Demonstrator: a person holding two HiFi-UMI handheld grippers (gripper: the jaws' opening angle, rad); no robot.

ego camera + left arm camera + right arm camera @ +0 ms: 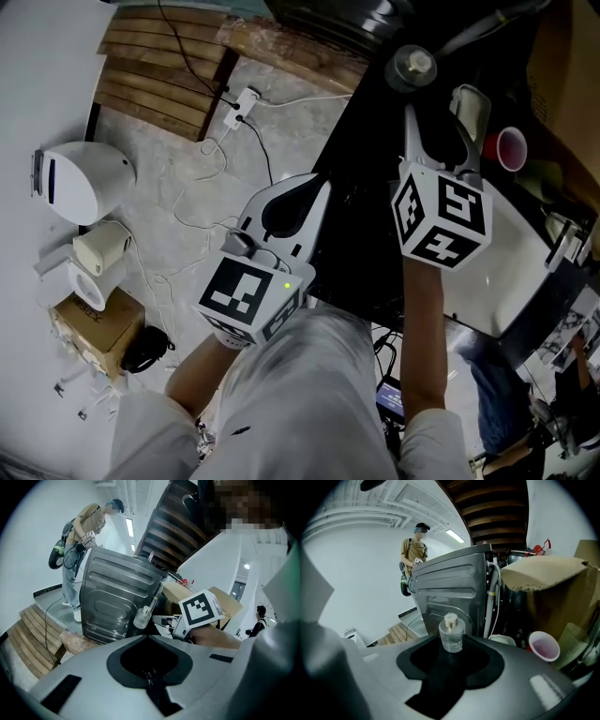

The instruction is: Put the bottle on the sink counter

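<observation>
The jaws of the right gripper [451, 648] are closed on the lower body of a small clear glass bottle with a pale round cap [451, 635], which stands upright between them in the right gripper view. Behind it are a grey ribbed metal panel [450, 581], a brown cardboard box [551, 588] and a pink plastic cup [543, 646]. I judge the bottle to be light and stiff, but smooth, slippery and fragile. The wide body below the shoulder is therefore a better place to hold it than the cap. In the left gripper view, the jaws of the left gripper [147, 638] are together with nothing between them. This view shows the bottle in the air at the tips of the right gripper, a little tilted, in front of the metal panel. In the head view, the bottle is above the far part of a black sink counter [361, 234], and a white sink basin [511, 277] lies to the right, with the cup near it. The counter looks hard and flat, so I think the glass needs a gentle, upright landing away from the cup. The room has a grey floor with white cables [202, 202] and a platform of wooden slats [155, 70].
</observation>
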